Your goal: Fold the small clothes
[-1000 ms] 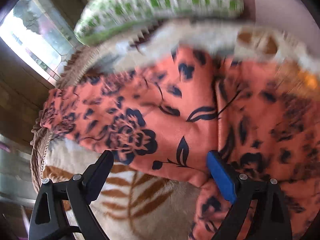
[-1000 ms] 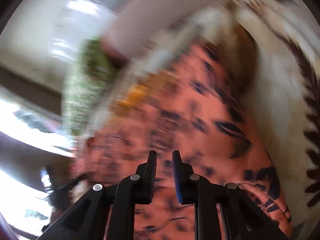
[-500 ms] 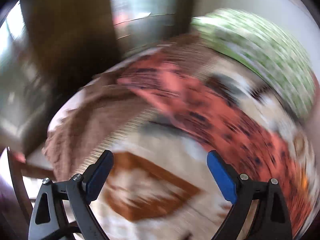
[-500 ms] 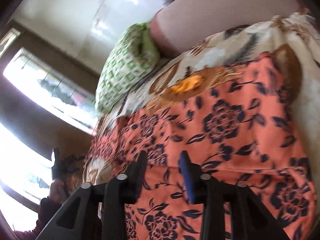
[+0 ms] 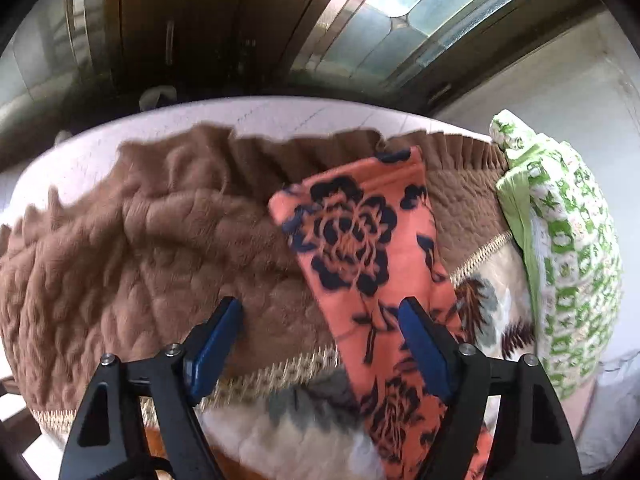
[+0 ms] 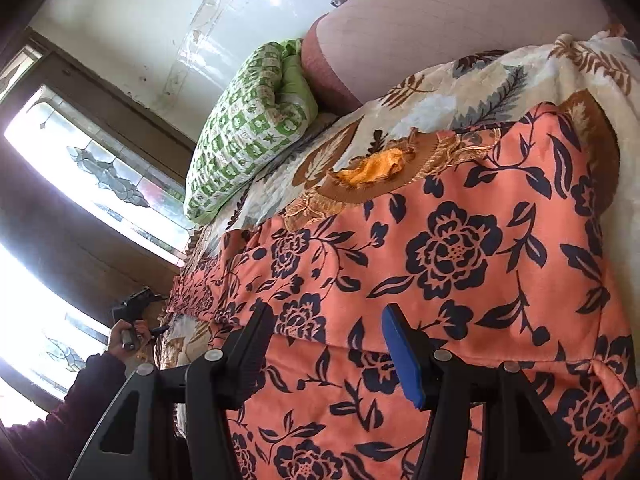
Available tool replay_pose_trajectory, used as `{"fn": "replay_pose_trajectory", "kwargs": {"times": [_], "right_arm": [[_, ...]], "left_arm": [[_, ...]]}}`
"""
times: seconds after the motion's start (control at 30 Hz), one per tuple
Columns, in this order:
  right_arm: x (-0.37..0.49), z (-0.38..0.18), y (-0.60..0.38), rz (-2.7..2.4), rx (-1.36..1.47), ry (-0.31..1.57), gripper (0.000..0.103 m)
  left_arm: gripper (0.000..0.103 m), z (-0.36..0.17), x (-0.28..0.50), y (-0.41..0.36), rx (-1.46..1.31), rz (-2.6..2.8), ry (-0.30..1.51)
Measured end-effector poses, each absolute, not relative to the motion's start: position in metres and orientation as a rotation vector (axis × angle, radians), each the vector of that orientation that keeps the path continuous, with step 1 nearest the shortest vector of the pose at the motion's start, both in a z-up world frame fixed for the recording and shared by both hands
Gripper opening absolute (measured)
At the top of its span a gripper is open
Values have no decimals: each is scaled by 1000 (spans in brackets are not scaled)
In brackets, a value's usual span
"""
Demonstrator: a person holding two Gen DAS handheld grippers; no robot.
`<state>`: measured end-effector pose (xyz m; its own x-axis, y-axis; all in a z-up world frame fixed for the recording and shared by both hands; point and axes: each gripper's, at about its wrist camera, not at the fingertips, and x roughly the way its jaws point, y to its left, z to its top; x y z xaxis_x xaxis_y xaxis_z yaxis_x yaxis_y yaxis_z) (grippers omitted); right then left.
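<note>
On the quilted blanket [image 5: 132, 240], smooth orange floral garment [image 6: 460, 280]; left gripper [image 5: 320, 344] and right gripper [image 6: 328, 344] gape wide.

No readable text, label, brand or number shows in either view. The orange garment [image 6: 460, 272] bears only dark flower prints, and the green pillow [image 6: 248, 128] only a small leaf-and-square pattern.

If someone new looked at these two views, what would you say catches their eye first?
The orange garment with dark flowers, spread across the bed and filling the right wrist view; in the left view one narrow part of it lies over the brown blanket. Next, the green pillow by the wall. Both grippers, left and right, are open above the cloth.
</note>
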<state>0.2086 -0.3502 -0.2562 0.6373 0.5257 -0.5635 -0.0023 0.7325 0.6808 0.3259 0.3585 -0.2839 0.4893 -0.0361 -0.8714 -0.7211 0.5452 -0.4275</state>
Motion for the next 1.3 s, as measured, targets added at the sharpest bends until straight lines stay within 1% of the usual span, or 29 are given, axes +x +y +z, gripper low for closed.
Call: {"fn": "replay_pose_trajectory", "kwargs": {"times": [0.03,0.1,0.13,0.17,0.2,0.23,0.3,0.33,0.37,0.4,0.43,0.5,0.6,0.83,1.0,1.17,1.3], "right_arm": [[209,-256,-351,328,697,835,61],[208,-256,-351,330,692,830,61],[208,-256,-352,331,690,830,61],[208,-256,-351,327,684,830,61],[209,-256,-351,321,680,830,61],[209,-257,-351,317,676,829,61],[209,-256,-351,311,670,825,61],[209,-256,-351,305,665,823,61],[209,-256,-351,300,661,821,61],[209,-256,-351,296,658,820,61],[209,-256,-352,289,653,819,61],[209,-255,-353,279,647,811,61],[208,-253,-357,261,653,790,61],[198,-241,-375,218,699,732,61],[186,-230,-390,194,724,695,61],[168,-220,-413,171,749,653,61],[152,-214,-429,147,756,634,61]], "left_arm": [[81,-284,332,360,-905,490,971],[72,-285,341,362,-907,481,939],[61,-285,343,362,-908,470,931],[57,-286,348,364,-899,472,939],[57,-287,350,363,-880,480,935],[54,-287,350,362,-863,483,926],[47,-289,355,361,-839,489,905],[36,-290,354,362,-838,491,890],[18,-291,352,365,-843,498,875],[11,-291,348,367,-854,497,868],[7,-293,345,371,-878,485,858],[5,-289,340,372,-886,470,837],[5,-267,335,361,-830,426,779],[4,-187,336,301,-645,286,744],[4,-124,337,217,-507,130,724],[4,-69,324,103,-351,-67,709],[4,-47,309,5,-268,-226,720]]}}
